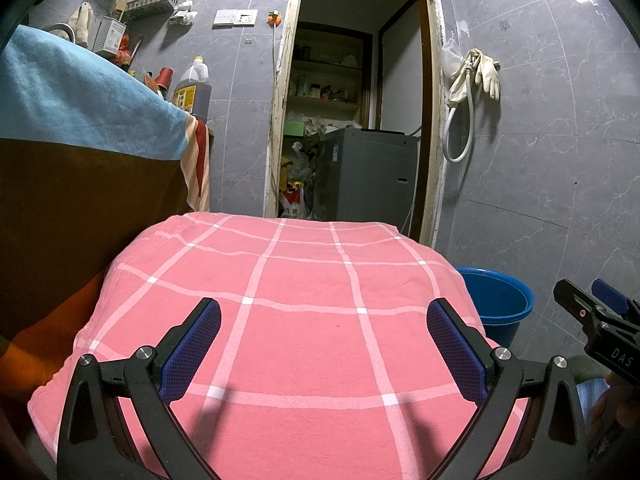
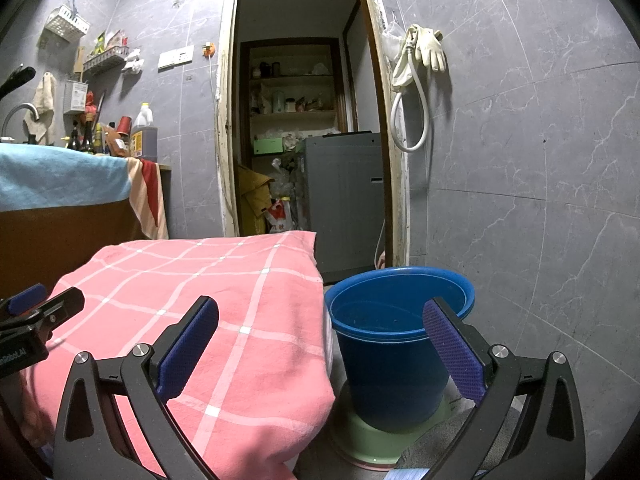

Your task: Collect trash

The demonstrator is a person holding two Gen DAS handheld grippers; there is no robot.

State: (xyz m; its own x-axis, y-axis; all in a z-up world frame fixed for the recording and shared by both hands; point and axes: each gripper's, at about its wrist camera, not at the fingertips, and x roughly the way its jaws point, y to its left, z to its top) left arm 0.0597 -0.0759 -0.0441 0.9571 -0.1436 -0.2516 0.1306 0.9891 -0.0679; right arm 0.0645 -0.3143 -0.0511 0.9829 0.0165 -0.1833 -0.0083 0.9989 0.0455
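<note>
My left gripper (image 1: pixel 324 320) is open and empty above a surface covered with a pink checked cloth (image 1: pixel 304 280). My right gripper (image 2: pixel 320 320) is open and empty, over the cloth's right edge (image 2: pixel 224 304) and a blue bucket (image 2: pixel 392 336) that stands beside it on a green base (image 2: pixel 360 440). The bucket's inside looks dark; I cannot tell what it holds. The bucket also shows in the left wrist view (image 1: pixel 500 304), with the right gripper (image 1: pixel 596 312) at the far right. The left gripper (image 2: pixel 36 320) shows at the left edge of the right wrist view. No trash item shows on the cloth.
A counter draped in blue and brown cloth (image 1: pixel 72 120) stands at the left with bottles (image 1: pixel 192 88). An open doorway (image 1: pixel 352 100) ahead leads to a grey washing machine (image 1: pixel 368 172) and bags. Gloves and a hose (image 1: pixel 472 80) hang on the tiled wall.
</note>
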